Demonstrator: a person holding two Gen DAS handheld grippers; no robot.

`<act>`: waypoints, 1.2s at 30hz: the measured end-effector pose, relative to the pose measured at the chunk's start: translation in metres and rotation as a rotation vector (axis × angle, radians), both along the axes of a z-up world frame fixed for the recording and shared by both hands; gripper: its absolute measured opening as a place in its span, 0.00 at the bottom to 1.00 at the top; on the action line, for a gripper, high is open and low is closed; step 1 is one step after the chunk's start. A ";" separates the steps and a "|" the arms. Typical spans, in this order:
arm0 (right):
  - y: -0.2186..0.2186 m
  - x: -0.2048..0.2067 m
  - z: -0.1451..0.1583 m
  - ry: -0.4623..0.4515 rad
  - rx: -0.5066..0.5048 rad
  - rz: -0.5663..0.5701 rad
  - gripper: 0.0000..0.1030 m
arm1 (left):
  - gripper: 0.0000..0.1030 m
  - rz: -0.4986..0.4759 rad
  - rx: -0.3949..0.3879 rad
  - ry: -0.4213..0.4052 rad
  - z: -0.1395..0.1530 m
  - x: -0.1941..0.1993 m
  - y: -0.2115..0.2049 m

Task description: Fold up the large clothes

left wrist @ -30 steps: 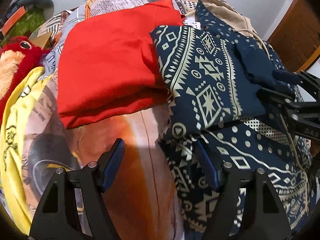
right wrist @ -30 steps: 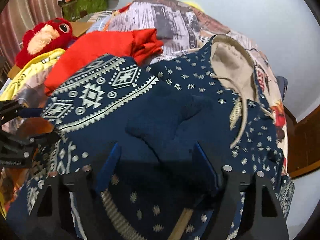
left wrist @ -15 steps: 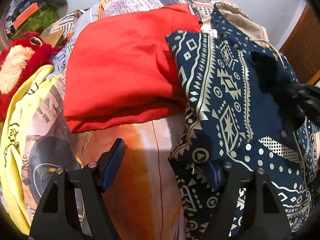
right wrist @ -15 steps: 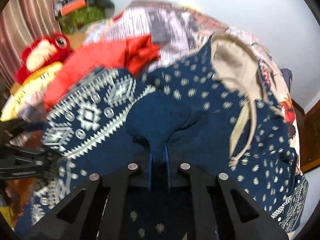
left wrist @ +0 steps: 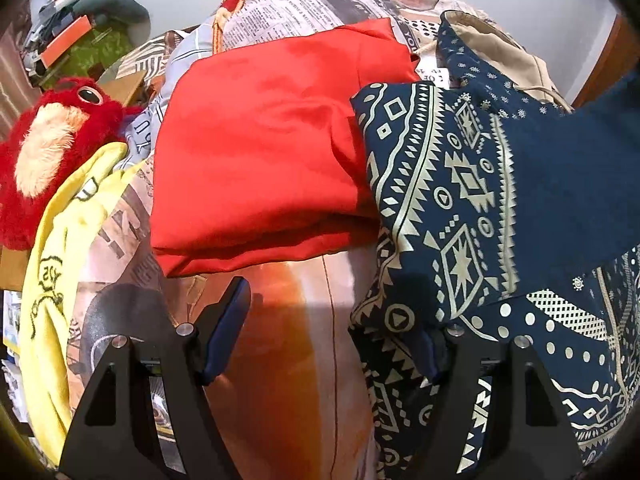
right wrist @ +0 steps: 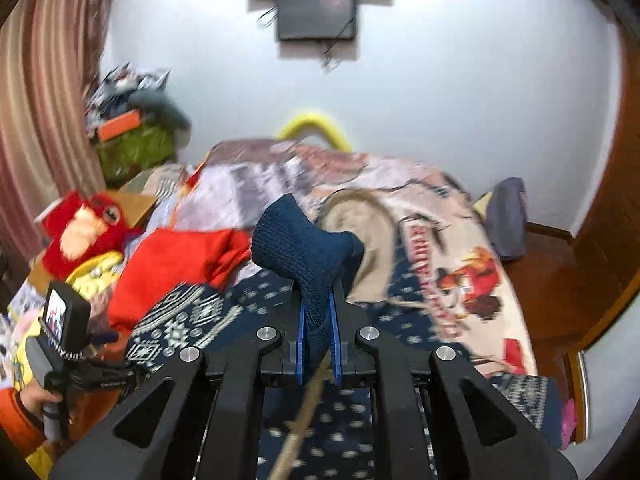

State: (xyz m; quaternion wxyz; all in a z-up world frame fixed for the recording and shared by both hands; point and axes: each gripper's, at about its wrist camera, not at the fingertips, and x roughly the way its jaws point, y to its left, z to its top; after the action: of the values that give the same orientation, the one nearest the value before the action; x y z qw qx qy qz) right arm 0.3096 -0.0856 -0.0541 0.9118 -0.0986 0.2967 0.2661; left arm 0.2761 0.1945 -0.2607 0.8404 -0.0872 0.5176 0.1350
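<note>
A navy hoodie with a cream tribal pattern (left wrist: 460,208) lies on the printed bedspread (left wrist: 288,328), its beige-lined hood (right wrist: 360,236) toward the far end. My right gripper (right wrist: 318,320) is shut on the hoodie's plain navy ribbed cuff (right wrist: 300,248) and holds it lifted above the garment; the raised sleeve shows in the left wrist view (left wrist: 580,168). My left gripper (left wrist: 328,340) is open and low over the bedspread. Its right finger lies under the hoodie's edge, and its left finger (left wrist: 224,336) is over bare bedspread.
A folded red garment (left wrist: 260,160) lies left of the hoodie. A yellow shirt (left wrist: 52,260) and a red plush toy (left wrist: 44,152) sit at the left edge. A wooden door (right wrist: 600,240) stands on the right, and clutter is piled at the far left.
My right gripper has closed on the navy cuff and lifted it, tilting up toward the wall. The left gripper has stayed open, edging forward and right against the hoodie.
</note>
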 end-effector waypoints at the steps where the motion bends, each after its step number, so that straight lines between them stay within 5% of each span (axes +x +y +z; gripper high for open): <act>1: -0.012 0.003 0.003 -0.004 0.009 -0.023 0.09 | 0.69 0.001 0.017 -0.001 0.001 0.000 -0.002; 7: -0.062 0.028 -0.022 0.106 0.051 -0.138 0.09 | 0.72 0.051 0.056 -0.028 0.005 -0.002 -0.005; 16: -0.117 0.045 -0.118 0.380 0.009 -0.258 0.09 | 0.76 0.147 -0.051 -0.050 -0.002 -0.007 0.010; 20: -0.131 0.042 -0.141 0.434 -0.050 -0.279 0.10 | 0.79 0.159 -0.059 -0.036 -0.010 -0.008 0.011; 26: -0.144 0.031 -0.143 0.423 -0.114 -0.327 0.21 | 0.83 0.162 -0.074 0.010 -0.020 -0.006 0.012; 30: -0.149 0.020 -0.132 0.431 -0.135 -0.325 0.23 | 0.83 0.109 0.038 0.027 -0.007 -0.009 -0.001; 36: -0.155 -0.007 -0.086 0.284 -0.175 -0.314 0.50 | 0.83 0.019 0.096 -0.007 0.034 -0.024 -0.016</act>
State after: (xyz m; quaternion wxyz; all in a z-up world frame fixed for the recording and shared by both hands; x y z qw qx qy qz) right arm 0.3023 -0.2408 -0.1405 0.8792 -0.0916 0.4556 0.1055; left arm 0.2523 0.1788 -0.2270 0.8441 -0.0520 0.5067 0.1673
